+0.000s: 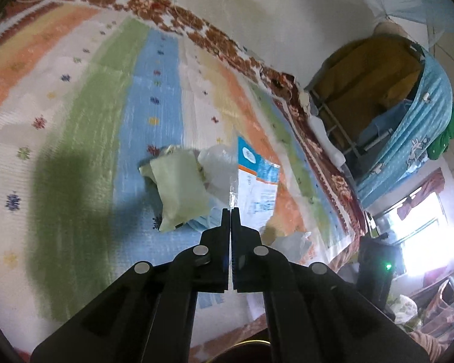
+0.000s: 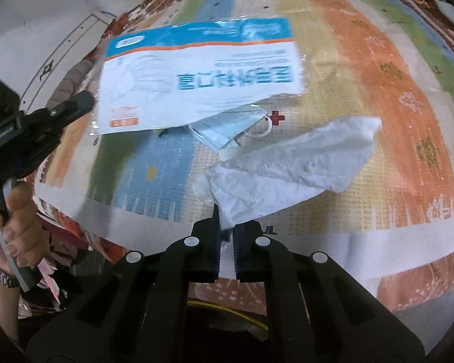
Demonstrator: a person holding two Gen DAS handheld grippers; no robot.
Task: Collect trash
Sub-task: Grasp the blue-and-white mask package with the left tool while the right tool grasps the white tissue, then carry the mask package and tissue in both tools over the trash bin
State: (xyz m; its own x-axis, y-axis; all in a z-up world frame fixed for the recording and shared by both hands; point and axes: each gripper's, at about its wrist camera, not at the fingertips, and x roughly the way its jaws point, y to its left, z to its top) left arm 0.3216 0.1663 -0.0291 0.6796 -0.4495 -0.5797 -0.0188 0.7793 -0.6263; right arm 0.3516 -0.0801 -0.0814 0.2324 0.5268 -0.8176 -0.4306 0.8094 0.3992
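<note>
Crinkled white tissue (image 2: 290, 163) is pinched by its corner in your right gripper (image 2: 226, 225), jaws clenched on it and angled steeply down over the striped woven bedspread (image 2: 393, 96). Your left gripper (image 1: 230, 211) tilts down more gently, jaws clamped on the clear edge of the glossy mask packet (image 1: 257, 181), lifting it beside a pale green wrapper (image 1: 181, 187). A pleated blue mask (image 2: 227, 127) lies under the packet.
</note>
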